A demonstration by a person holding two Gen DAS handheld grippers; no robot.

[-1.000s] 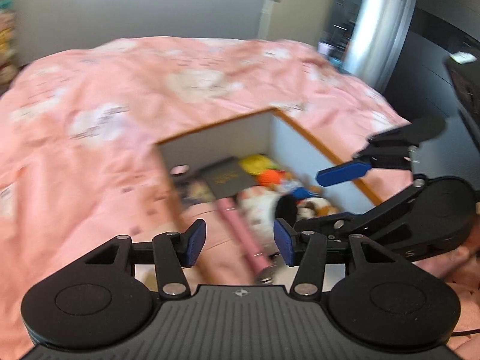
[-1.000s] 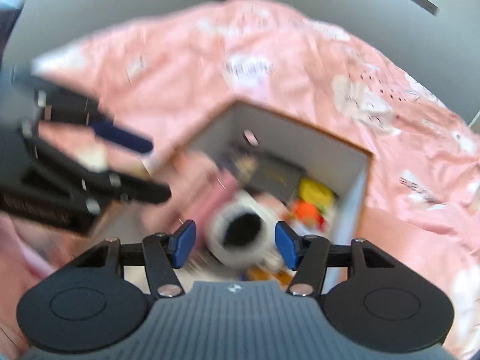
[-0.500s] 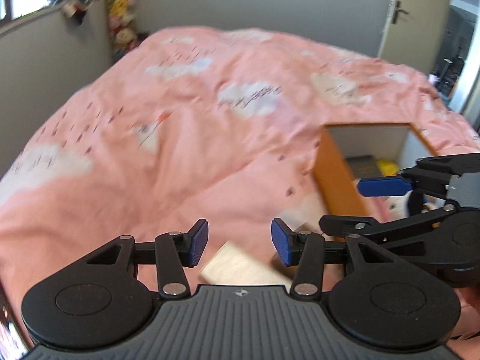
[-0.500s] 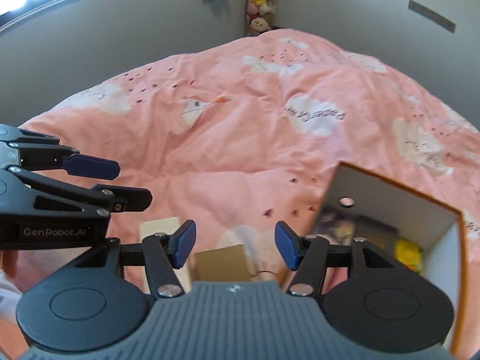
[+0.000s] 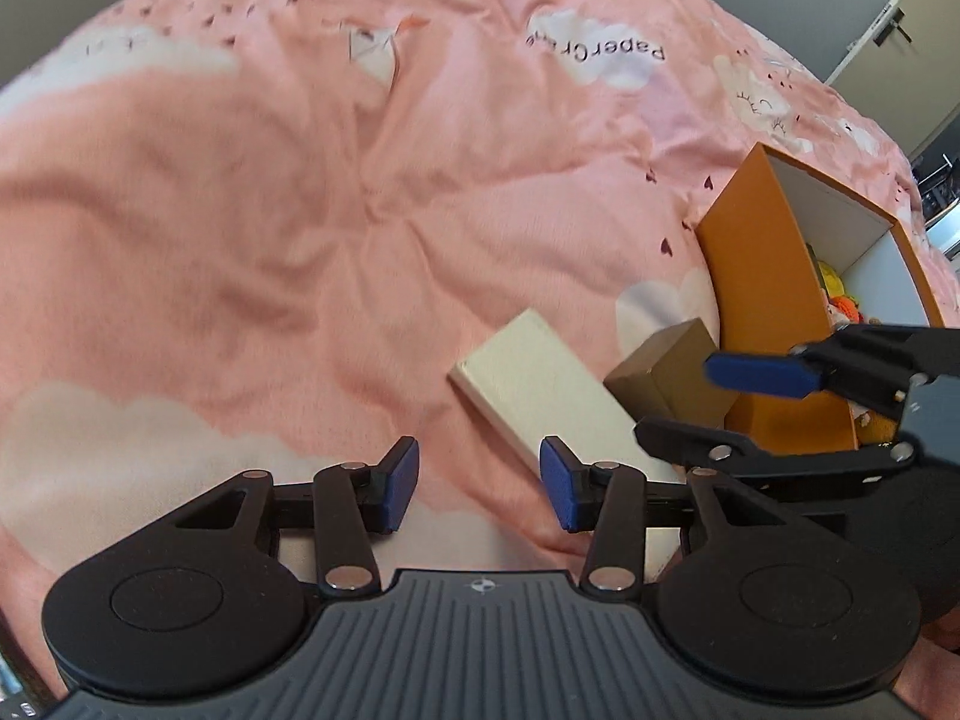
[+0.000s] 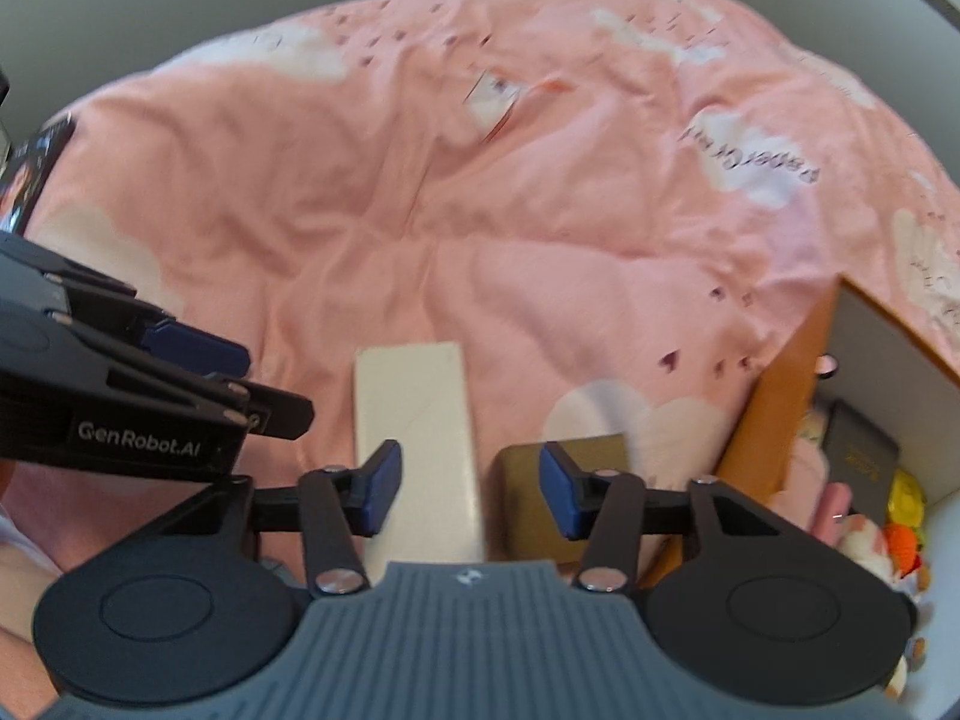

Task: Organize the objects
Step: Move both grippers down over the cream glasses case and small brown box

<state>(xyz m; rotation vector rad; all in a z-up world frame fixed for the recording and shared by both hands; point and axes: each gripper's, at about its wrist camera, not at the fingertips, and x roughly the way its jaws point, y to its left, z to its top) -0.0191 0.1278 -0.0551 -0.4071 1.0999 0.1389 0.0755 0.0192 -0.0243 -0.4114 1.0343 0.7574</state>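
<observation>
A flat cream box (image 5: 543, 387) (image 6: 417, 426) lies on the pink bedspread, with a small brown box (image 5: 675, 375) (image 6: 534, 504) to its right. An orange storage box (image 5: 774, 300) (image 6: 774, 414), white inside, stands further right and holds a dark book (image 6: 861, 462), a pink tube and plush toys. My left gripper (image 5: 478, 483) is open and empty, just before the cream box. My right gripper (image 6: 469, 489) is open and empty above both boxes; it also shows in the left wrist view (image 5: 708, 405).
The pink bedspread (image 5: 300, 180) with white clouds fills both views. A dark book or magazine (image 6: 36, 162) lies at the bed's left edge. Grey walls stand behind, and a door (image 5: 900, 36) at the right.
Both grippers have swung left, away from the orange box, and dropped lower. The cream and brown boxes now lie right in front of them. Both stay open and empty.
</observation>
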